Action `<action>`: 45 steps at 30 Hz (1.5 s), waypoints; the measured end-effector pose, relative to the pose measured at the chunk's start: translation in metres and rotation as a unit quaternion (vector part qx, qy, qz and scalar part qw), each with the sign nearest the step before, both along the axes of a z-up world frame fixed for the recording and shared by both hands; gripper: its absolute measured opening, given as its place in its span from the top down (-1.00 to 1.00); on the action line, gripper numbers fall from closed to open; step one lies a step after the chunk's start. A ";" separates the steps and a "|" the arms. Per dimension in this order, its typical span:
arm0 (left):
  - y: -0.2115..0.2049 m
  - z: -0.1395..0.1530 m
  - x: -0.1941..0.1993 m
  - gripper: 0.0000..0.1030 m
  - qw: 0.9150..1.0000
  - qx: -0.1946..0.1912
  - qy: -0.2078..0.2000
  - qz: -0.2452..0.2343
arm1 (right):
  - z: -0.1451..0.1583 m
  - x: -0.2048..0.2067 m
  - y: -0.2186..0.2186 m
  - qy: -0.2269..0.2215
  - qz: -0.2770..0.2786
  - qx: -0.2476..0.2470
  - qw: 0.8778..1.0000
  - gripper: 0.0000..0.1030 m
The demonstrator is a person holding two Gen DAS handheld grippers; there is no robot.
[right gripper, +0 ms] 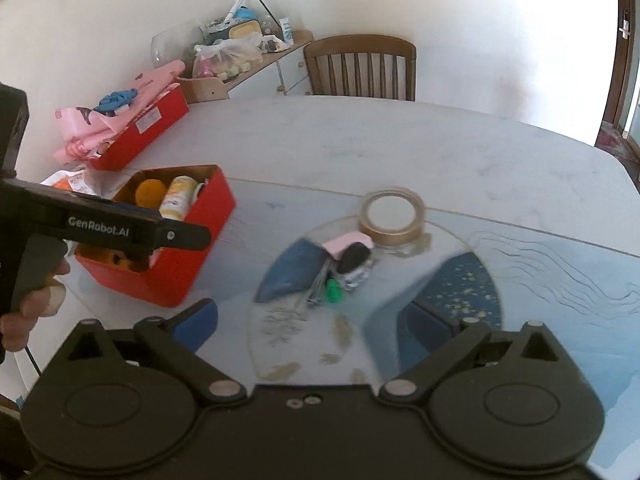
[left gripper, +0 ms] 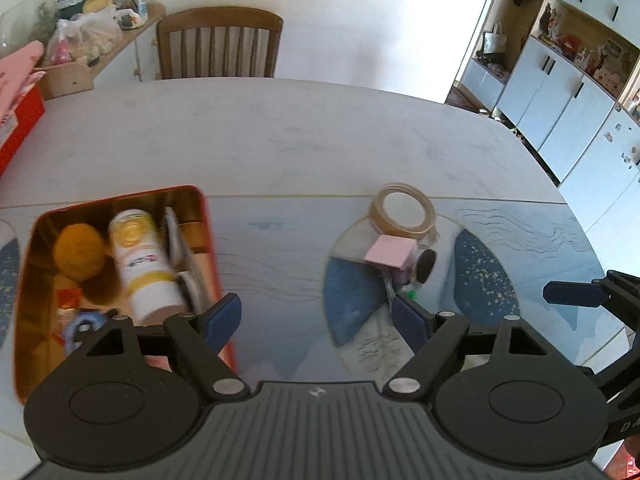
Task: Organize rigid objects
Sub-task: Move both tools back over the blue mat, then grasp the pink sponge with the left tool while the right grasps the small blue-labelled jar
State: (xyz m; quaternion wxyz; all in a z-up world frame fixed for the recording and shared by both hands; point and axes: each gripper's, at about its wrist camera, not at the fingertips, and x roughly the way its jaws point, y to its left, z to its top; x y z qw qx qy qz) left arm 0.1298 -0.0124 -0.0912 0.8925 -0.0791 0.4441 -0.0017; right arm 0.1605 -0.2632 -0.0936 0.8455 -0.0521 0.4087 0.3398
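I keep both claws wide and empty: my left gripper (left gripper: 316, 316) hangs beside the red tin (left gripper: 208, 216), which already collects the bottle (left gripper: 140, 256), and my right gripper (right gripper: 316, 320) faces the loose pile by the tape roll (right gripper: 392, 218), I think for the next pick.

We see a pale grey table (right gripper: 360, 148) with a blue patterned mat (right gripper: 560, 264) over its near part. Taking the roll of tape (right gripper: 391, 217) as our landmark: a small heap with a pink block (right gripper: 345, 242) lies just in front of it, an open red tin (right gripper: 176, 252) sits well to its left, and another red box (right gripper: 148, 128) stands beyond that tin.
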 end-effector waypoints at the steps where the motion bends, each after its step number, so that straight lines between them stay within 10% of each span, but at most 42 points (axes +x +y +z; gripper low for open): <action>1: -0.004 -0.002 0.003 -0.60 1.000 0.002 0.001 -0.001 | -0.001 0.002 -0.004 0.002 0.000 0.000 1.000 -0.96; 40: -0.055 -0.082 0.115 -0.56 0.995 -0.024 0.048 -0.086 | -0.071 0.076 0.033 -0.058 0.193 -0.062 0.978 0.15; 45: -0.060 -0.084 0.119 -0.09 0.994 -0.026 0.050 -0.098 | -0.074 0.078 0.030 -0.058 0.182 -0.067 0.979 0.34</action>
